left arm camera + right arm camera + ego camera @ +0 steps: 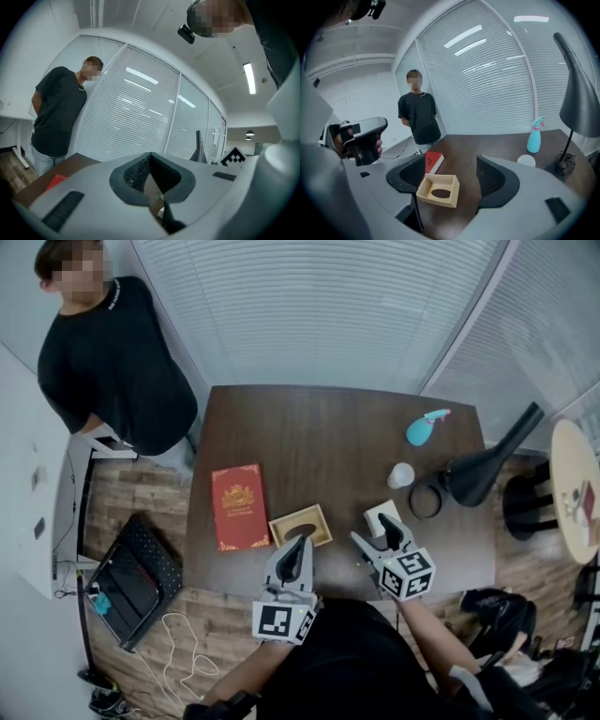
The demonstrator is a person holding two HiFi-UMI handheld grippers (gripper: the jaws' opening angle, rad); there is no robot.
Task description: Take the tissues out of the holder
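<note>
A tan wooden tissue holder (300,524) with an oval opening sits near the front edge of the dark table (337,427). In the right gripper view the holder (438,190) lies on the table just beyond the jaws, and its opening looks dark. A white tissue pack (380,514) lies on the table right by my right gripper (373,532). My right gripper (450,177) is open, with nothing between its pads. My left gripper (299,547) hovers just in front of the holder. In its own view the left gripper (151,171) tilts upward with its jaws together.
A red book (239,507) lies left of the holder. A teal spray bottle (422,427), a small white cup (401,474) and a black lamp (487,470) with a coiled cable stand at the right back. A person (112,362) stands past the table's far left corner.
</note>
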